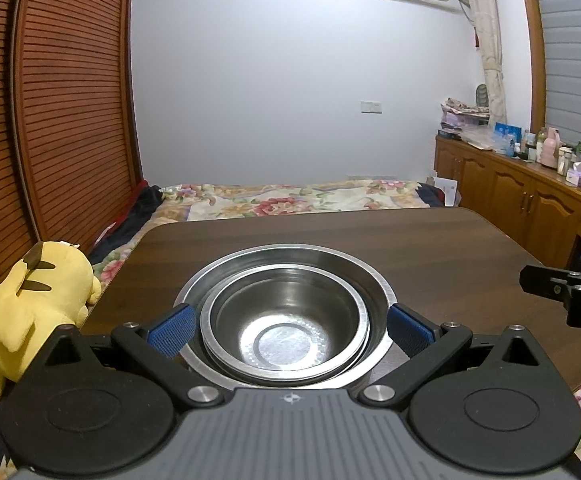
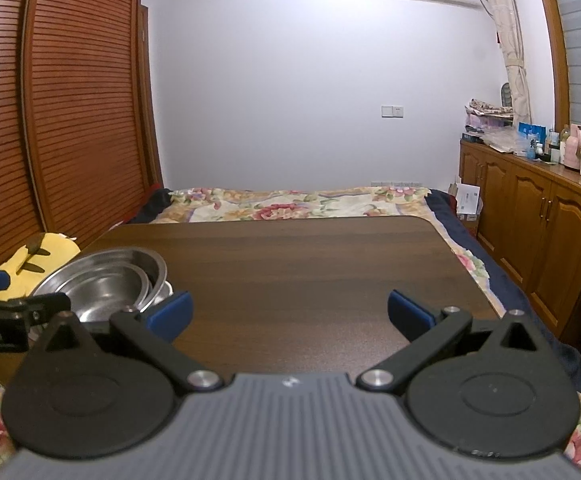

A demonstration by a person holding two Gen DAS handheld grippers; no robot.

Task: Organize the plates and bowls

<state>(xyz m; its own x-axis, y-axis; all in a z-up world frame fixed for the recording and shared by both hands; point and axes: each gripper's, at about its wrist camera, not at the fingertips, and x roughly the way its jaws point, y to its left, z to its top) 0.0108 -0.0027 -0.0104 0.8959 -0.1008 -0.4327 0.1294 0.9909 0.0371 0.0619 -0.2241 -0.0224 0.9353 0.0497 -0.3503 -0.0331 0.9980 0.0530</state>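
Bowls (image 1: 286,320): two steel, nested, on one wooden table (image 1: 410,248). Left gripper (image 1: 288,330) spread wide around them; right gripper (image 2: 288,314) spread, empty.

The left hand-held gripper (image 1: 288,330) hides the near rim of the nested steel bowls (image 1: 286,320). Beyond its left finger, the yellow plush toy (image 1: 30,296) is partly covered, its face unseen. Bottles (image 1: 546,146) far right are too small to identify.

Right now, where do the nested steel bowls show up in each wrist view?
Left wrist: nested steel bowls low centre, between the open left tool fingers.
Right wrist: nested steel bowls lower left, beside the open right tool.
Shared landmark: yellow plush toy off the table's left edge.
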